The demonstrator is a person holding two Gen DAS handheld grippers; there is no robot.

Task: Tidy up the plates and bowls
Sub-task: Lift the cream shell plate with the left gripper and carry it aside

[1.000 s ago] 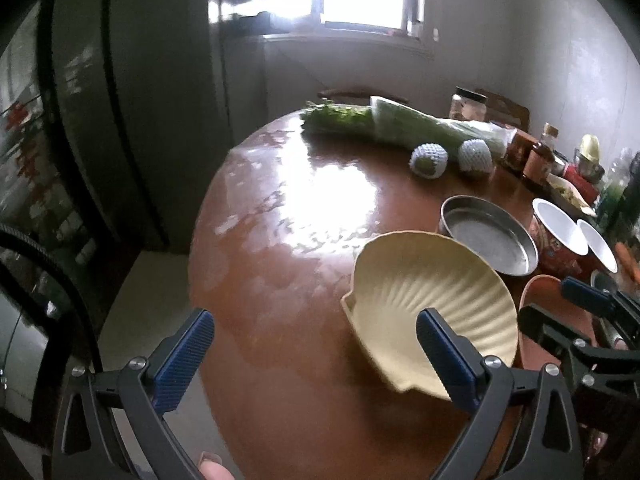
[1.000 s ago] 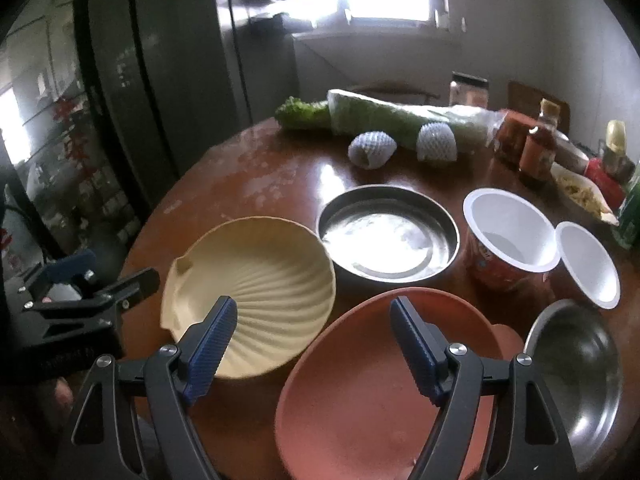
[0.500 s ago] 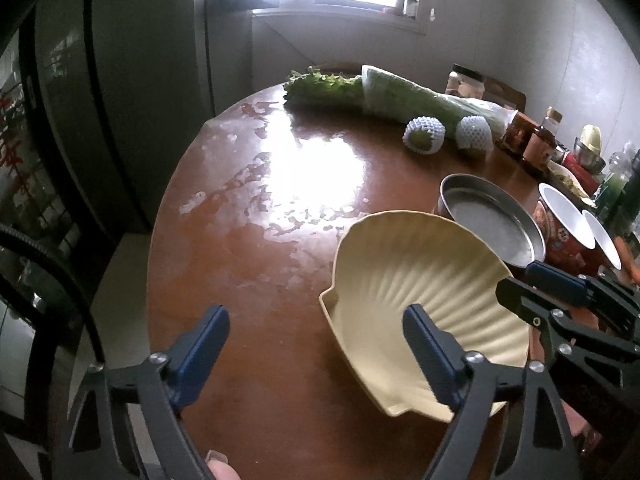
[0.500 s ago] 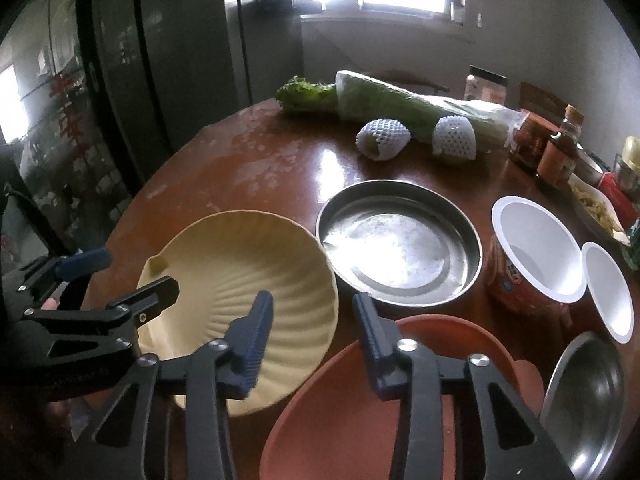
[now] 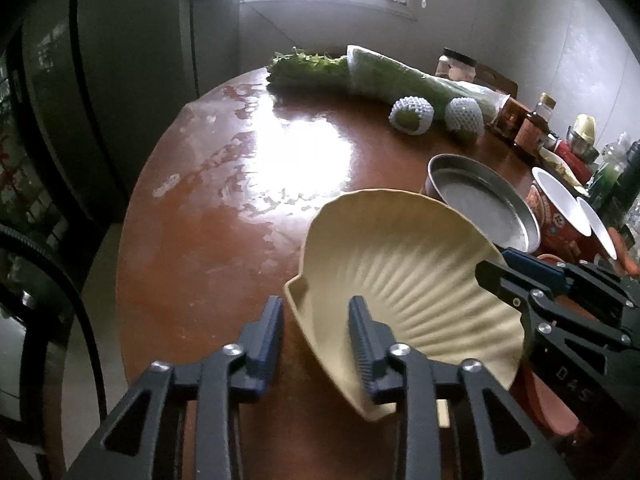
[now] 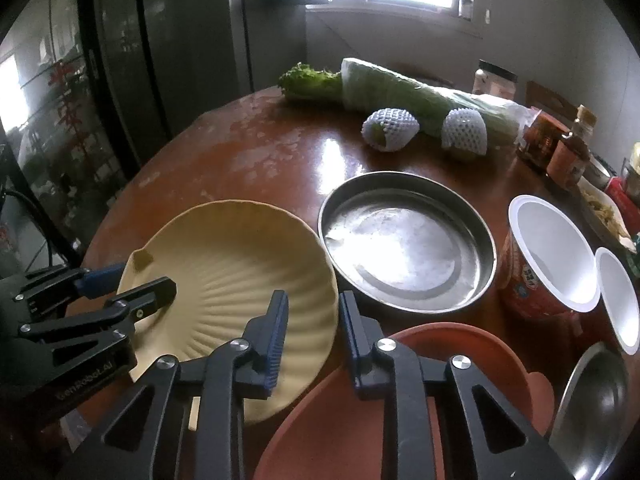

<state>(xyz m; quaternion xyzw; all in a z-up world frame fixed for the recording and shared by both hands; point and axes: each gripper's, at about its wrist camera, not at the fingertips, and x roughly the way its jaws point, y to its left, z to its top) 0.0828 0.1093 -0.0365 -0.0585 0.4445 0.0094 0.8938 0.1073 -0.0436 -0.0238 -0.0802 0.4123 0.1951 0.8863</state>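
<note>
Cream shell plate [image 6: 240, 264] clamped in both jaws, left closing, two steel dishes, two white cups

Shell plate [image 6: 240, 256] (gripped both sides)

A round, glossy brown counter [image 6: 280, 168] carries a cream shell-shaped plate [image 6: 240, 264], a shallow steel pan [image 6: 408, 240] just beside it, a terracotta dish [image 6: 440, 360], a steel bowl [image 6: 592, 408] and two white-lined cups [image 6: 548, 256]. Farther back lie wrapped greens [image 6: 400, 92], two net-sleeved fruits [image 6: 390, 128] and jars [image 6: 560, 148].
</note>
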